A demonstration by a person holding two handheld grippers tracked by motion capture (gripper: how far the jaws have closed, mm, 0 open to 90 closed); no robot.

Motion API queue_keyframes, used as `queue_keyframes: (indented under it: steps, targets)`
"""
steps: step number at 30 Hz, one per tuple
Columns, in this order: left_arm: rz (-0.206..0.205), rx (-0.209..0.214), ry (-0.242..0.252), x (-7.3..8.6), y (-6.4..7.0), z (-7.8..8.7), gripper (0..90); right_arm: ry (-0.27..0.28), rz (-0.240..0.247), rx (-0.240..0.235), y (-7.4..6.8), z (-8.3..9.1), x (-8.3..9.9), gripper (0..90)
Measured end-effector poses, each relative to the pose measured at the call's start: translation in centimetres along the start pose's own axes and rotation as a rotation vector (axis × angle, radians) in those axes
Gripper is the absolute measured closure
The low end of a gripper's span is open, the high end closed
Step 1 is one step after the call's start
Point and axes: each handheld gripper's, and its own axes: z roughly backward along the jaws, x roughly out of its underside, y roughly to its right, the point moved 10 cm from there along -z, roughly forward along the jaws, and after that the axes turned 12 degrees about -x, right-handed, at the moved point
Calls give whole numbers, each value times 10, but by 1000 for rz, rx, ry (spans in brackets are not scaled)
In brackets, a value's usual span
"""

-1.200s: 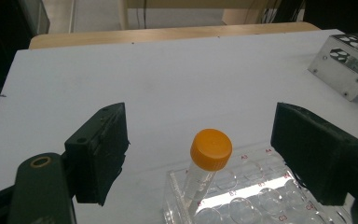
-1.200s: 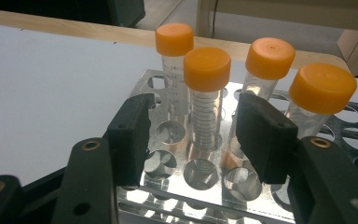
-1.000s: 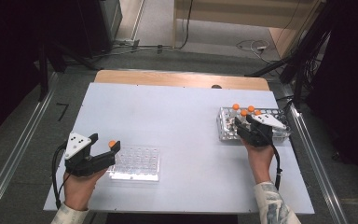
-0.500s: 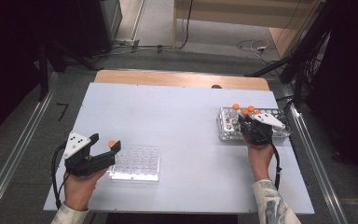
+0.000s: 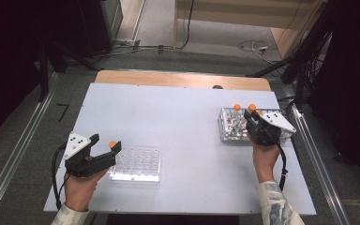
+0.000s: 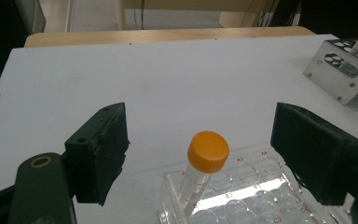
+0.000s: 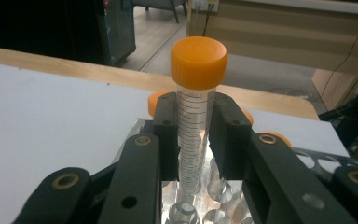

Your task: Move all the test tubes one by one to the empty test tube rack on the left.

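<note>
A clear well plate point(image 5: 138, 163) lies at the near left of the table. An orange-capped tube point(image 6: 204, 171) stands tilted in its near-left corner. My left gripper point(image 5: 103, 149) is open, its jaws well apart on either side of that tube and not touching it. At the far right stands a metal tube rack point(image 5: 228, 126) with orange-capped tubes point(image 5: 236, 108). Over the rack, my right gripper point(image 5: 251, 121) is shut on a clear graduated tube with an orange cap point(image 7: 195, 116), held upright with its lower end at the rack's holes point(image 7: 216, 210).
The grey table top point(image 5: 168, 117) has a wooden strip point(image 5: 178, 79) along its far edge. Metal rails run along both sides. Cables and dark equipment lie on the floor beyond the table.
</note>
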Motion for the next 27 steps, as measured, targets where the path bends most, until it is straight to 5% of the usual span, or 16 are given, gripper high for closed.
queue_keyframes:
  steps: [11, 27]
  targets:
    - [0, 4, 23, -4, 3, 5, 194, 50, 28, -74, -27, 15, -18, 714]
    - [-16, 27, 31, -5, 13, 8, 196, -17, 53, -261, -88, 10, -3, 718]
